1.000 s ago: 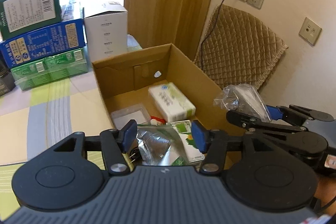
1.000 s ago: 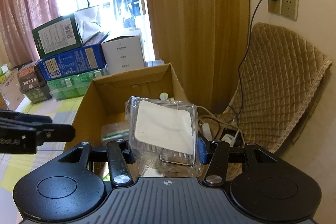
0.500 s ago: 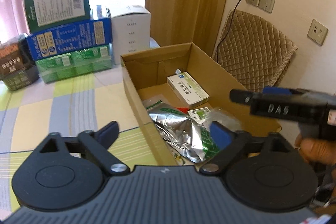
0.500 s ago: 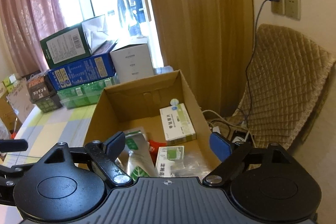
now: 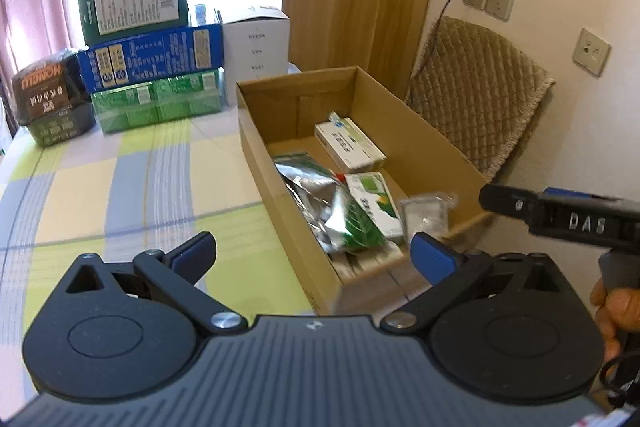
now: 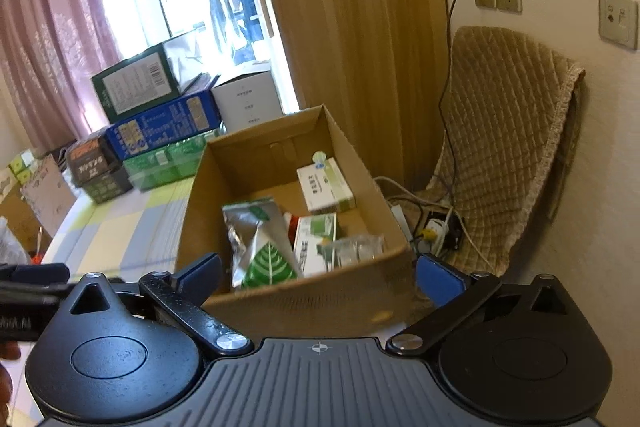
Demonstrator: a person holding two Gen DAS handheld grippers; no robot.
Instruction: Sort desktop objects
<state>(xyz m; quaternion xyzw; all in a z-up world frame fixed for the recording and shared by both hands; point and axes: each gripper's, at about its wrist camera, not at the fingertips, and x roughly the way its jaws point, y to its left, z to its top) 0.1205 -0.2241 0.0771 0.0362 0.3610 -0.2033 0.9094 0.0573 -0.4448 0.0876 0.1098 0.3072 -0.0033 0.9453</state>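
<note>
Both hand-held grippers, left [image 5: 312,253] and right [image 6: 318,273], have pulled back, jaws just opened wide and empty. Their foil pouch [image 5: 320,199] and clear packet [image 5: 426,211] now lie in the cardboard box [image 5: 420,143] at frame centre.

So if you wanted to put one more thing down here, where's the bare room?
The checked tablecloth lies bare between the stacked boxes and the cardboard box. Inside the box, only the far end behind the white carton shows bare floor; its near end is crowded with packets.
</note>
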